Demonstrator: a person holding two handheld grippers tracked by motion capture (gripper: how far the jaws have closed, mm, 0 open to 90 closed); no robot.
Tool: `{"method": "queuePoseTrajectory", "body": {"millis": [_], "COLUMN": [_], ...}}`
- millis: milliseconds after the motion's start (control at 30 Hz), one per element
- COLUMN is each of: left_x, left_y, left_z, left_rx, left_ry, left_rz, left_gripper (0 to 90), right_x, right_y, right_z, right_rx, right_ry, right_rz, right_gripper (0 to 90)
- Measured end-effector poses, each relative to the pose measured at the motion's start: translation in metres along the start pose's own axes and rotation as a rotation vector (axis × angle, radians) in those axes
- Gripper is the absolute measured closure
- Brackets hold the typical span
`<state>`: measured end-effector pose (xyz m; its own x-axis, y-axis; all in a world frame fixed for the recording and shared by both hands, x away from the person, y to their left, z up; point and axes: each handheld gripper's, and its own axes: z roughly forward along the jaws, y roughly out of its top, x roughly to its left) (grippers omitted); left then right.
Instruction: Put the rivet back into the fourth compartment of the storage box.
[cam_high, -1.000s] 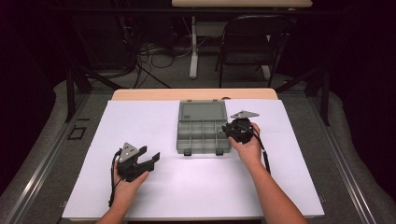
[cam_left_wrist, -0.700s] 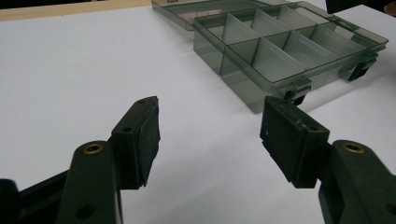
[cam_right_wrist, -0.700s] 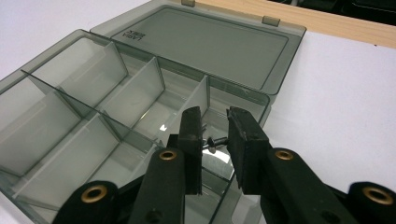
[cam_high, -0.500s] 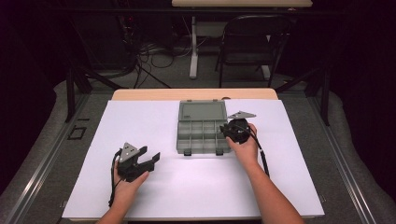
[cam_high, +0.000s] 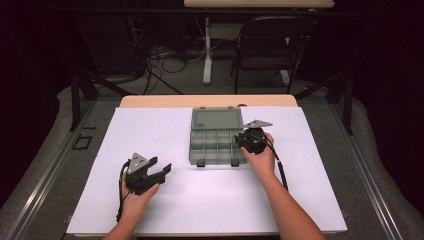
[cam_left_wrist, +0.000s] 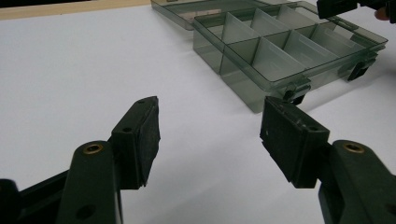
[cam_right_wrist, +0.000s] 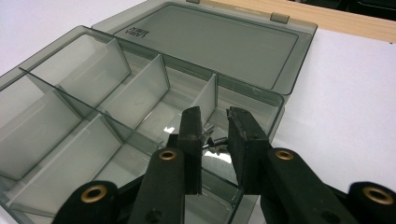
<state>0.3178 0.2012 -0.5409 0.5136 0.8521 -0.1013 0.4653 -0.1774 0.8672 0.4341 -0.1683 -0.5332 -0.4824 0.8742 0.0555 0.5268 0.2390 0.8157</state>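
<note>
the small dark metal screw (cam_right_wrist: 212, 141) could slip and drop among the dividers, since the right gripper (cam_right_wrist: 215, 140) pinches it by narrow jaws at just its ends. it looks tiny, dark, slightly shiny, held over the near right compartment of the open smoky grey transparent plastic organiser box (cam_high: 216, 141) mid-table. the left gripper (cam_left_wrist: 210, 135) rests with jaws wide apart, nothing between them, near that box.

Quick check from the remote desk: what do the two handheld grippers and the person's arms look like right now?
Both the left gripper and the right gripper are black, each topped by a grey three-cornered plate, with a black cable trailing back along the forearm. In the gripper views, the jaws are flat black arms with brass-coloured rivets and blocky, matte black pads. The forearms are bare, with no sleeves or gloves in sight.
</note>
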Motion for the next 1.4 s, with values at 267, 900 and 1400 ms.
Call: {"method": "queuePoseTrajectory", "body": {"millis": [267, 900, 1400], "left_x": [0.0, -0.003, -0.01], "left_y": [0.0, 0.0, 0.021], "left_z": [0.0, 0.001, 0.001], "left_rx": [0.0, -0.002, 0.022], "left_ry": [-0.001, -0.007, -0.023], "left_rz": [0.004, -0.012, -0.01], "left_gripper": [37.4, 37.4, 37.7], "right_x": [0.001, 0.005, 0.025], "right_y": [-0.001, 0.003, 0.011], "right_z": [0.001, -0.015, -0.052], "right_rx": [0.007, -0.009, -0.024], "right_ry": [0.005, 0.004, 0.038], "right_rz": [-0.003, -0.043, -0.114], "right_gripper": [75.3, 51.9, 50.2]}}
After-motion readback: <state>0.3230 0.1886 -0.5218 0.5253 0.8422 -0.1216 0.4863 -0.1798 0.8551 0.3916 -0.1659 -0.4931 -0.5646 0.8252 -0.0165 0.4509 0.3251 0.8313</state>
